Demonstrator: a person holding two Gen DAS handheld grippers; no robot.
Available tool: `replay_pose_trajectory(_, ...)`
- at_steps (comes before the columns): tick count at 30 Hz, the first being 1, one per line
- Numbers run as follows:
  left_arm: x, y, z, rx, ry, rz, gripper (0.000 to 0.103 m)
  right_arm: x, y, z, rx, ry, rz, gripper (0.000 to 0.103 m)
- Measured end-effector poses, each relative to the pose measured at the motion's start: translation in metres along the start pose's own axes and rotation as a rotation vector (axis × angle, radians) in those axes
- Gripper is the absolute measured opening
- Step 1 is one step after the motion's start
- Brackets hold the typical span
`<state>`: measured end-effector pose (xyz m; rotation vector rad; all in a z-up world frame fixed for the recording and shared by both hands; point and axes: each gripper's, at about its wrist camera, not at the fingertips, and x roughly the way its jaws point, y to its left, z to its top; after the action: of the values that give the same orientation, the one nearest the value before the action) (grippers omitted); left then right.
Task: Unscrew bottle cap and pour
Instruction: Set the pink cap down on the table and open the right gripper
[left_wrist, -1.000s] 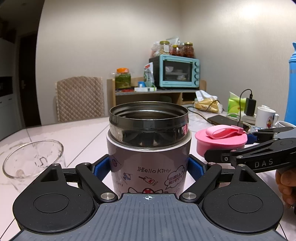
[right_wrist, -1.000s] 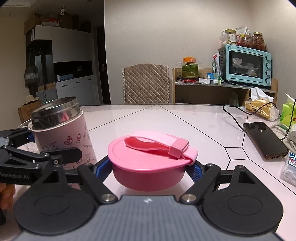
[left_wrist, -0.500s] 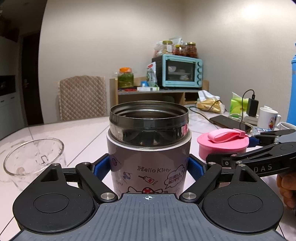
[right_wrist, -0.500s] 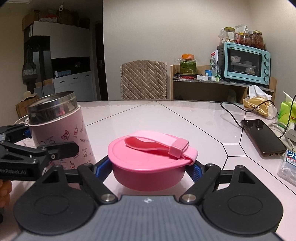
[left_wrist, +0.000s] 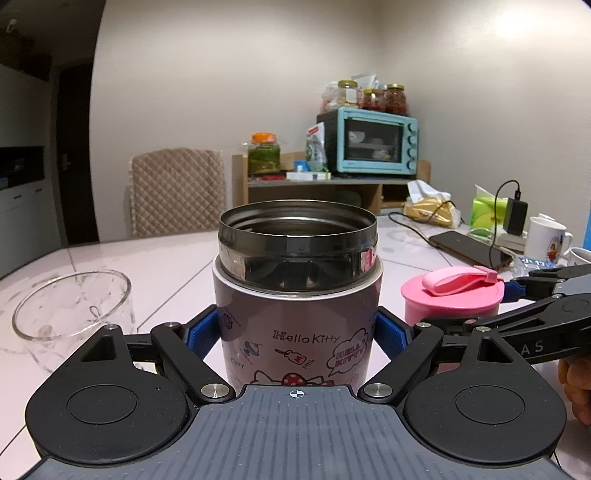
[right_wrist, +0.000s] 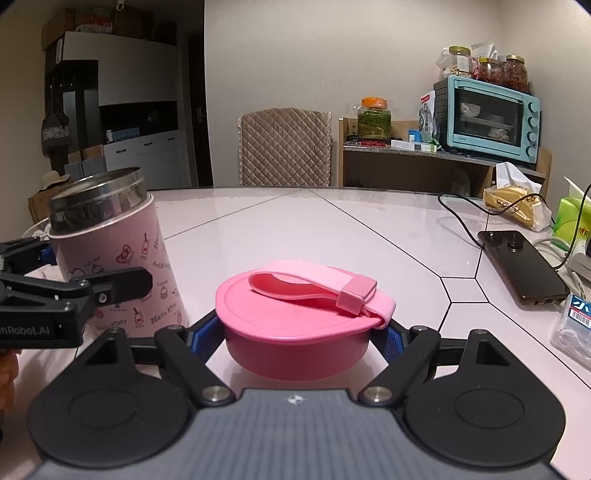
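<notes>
A pink Hello Kitty flask (left_wrist: 297, 325) with an uncapped steel mouth stands upright, and my left gripper (left_wrist: 297, 332) is shut on its body with a blue pad on each side. The same flask (right_wrist: 110, 254) sits at the left of the right wrist view. Its pink cap (right_wrist: 299, 325), with a looped strap on top, is held between the blue pads of my right gripper (right_wrist: 299, 336), just above or on the table. That cap (left_wrist: 452, 295) also shows to the right of the flask. A clear glass cup (left_wrist: 70, 317) stands to the flask's left.
A white table (right_wrist: 332, 229) carries a dark phone (right_wrist: 521, 266) with a cable, a green tissue pack (left_wrist: 487, 212), a white mug (left_wrist: 546, 236) and a plastic box (right_wrist: 574, 328) on the right. A quilted chair (right_wrist: 284, 147) and a shelf with a teal oven (right_wrist: 487, 118) stand behind.
Both views have swung a little, so the background sits slightly further right. The flask and the cap stay held in the same grips.
</notes>
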<state>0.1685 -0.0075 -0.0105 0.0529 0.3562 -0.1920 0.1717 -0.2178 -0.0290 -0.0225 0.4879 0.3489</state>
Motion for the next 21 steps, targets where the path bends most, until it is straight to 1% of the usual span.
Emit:
replay_pose_trajectory(6, -0.001, 0.0, 0.0, 0.0, 0.0, 0.001, 0.09, 0.005, -0.001, 0.0, 0.0, 0.032, 0.004, 0.085)
replay_pose_trajectory(21, -0.001, -0.001, 0.0, 0.001, 0.001, 0.001, 0.09, 0.014, -0.005, 0.0, 0.022, 0.077, -0.012, 0.085)
